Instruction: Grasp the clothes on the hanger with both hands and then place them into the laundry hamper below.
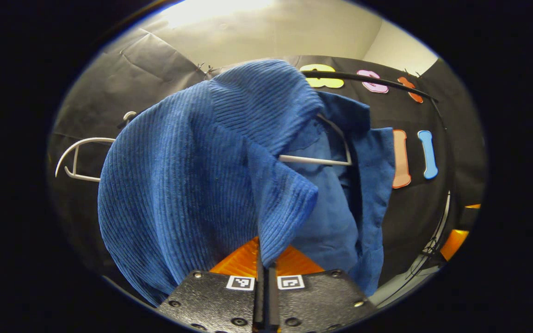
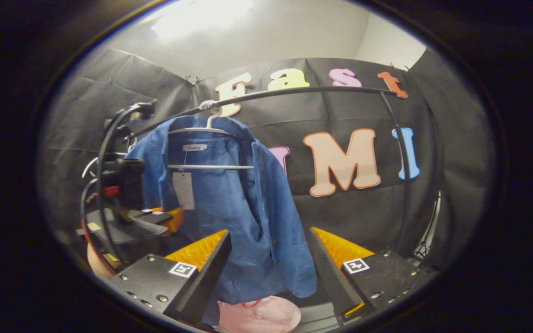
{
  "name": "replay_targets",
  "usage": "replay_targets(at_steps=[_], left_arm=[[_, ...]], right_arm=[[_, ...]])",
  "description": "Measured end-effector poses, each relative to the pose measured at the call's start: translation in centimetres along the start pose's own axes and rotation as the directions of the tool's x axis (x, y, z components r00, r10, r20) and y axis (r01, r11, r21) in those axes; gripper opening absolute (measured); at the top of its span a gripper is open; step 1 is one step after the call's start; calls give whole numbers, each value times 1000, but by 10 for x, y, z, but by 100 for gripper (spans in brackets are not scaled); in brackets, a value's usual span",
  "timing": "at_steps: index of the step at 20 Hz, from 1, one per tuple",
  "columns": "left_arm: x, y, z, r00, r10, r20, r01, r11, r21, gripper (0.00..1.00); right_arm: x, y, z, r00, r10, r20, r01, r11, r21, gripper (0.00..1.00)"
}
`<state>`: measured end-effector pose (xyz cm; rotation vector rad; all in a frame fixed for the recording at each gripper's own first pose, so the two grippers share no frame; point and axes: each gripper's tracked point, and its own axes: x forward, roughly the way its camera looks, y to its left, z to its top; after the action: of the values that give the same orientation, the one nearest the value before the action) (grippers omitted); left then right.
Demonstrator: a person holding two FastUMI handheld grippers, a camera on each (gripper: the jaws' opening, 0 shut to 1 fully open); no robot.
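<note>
A blue corduroy shirt (image 2: 248, 203) hangs on a white hanger (image 2: 211, 166) from a black rail (image 2: 294, 92), with a paper tag (image 2: 183, 189) at its collar. In the left gripper view the shirt (image 1: 183, 185) is very close, and my left gripper (image 1: 264, 270) is shut on a fold of its fabric. The left gripper (image 2: 127, 199) also appears at the shirt's left side in the right gripper view. My right gripper (image 2: 269, 270) stands open in front of the shirt's lower hem, its fingers (image 2: 201, 263) wide apart. A pink object (image 2: 259, 317), perhaps the hamper, lies below.
A second, bare white hanger (image 1: 79, 157) hangs to the left of the shirt. The rail's black upright (image 2: 405, 185) stands at the right, before the booth's black cloth wall (image 2: 451, 175). A hand (image 2: 94, 261) holds the left gripper.
</note>
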<state>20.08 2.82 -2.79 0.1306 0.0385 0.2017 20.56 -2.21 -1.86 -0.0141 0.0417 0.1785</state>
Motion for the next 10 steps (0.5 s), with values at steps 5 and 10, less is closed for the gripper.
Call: replay_targets(at_steps=[5, 10], left_arm=[[-19, -9, -4, 986, -154, -65, 149, 986, -79, 0], [-45, -2, 8, 970, -235, -57, 229, 968, -107, 2]], right_arm=[[77, 3, -23, 996, 56, -64, -57, 998, -3, 99], [118, 31, -14, 994, 108, -8, -108, 994, 13, 99]])
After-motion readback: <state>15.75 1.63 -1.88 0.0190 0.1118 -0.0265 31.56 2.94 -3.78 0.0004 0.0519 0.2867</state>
